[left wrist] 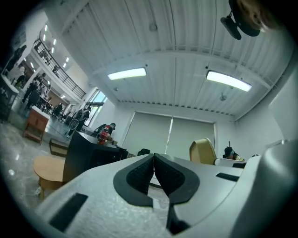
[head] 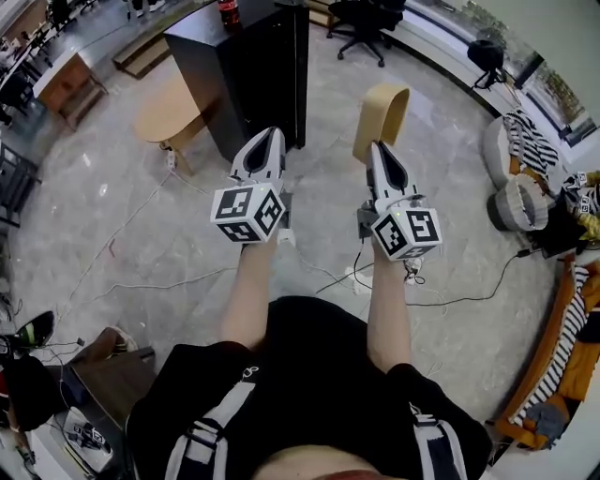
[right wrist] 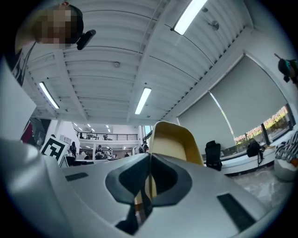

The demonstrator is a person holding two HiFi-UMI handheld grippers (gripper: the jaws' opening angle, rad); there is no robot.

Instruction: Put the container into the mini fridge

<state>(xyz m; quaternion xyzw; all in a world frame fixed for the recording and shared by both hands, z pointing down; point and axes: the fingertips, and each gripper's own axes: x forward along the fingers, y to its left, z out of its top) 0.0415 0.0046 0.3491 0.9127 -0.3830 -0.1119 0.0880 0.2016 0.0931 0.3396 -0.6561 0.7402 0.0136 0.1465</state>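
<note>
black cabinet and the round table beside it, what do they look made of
Black cabinet: smooth dark panels with a faint sheen, probably painted metal or laminate; the look leaves it open which. Round table: even pale tan top with a matte finish, which suggests light wood or a wood veneer.

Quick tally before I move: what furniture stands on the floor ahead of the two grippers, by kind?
Black mini fridge: 1
Round wooden table: 1
Chairs: 2 (tan chair, black office chair)
Total: 4
</note>
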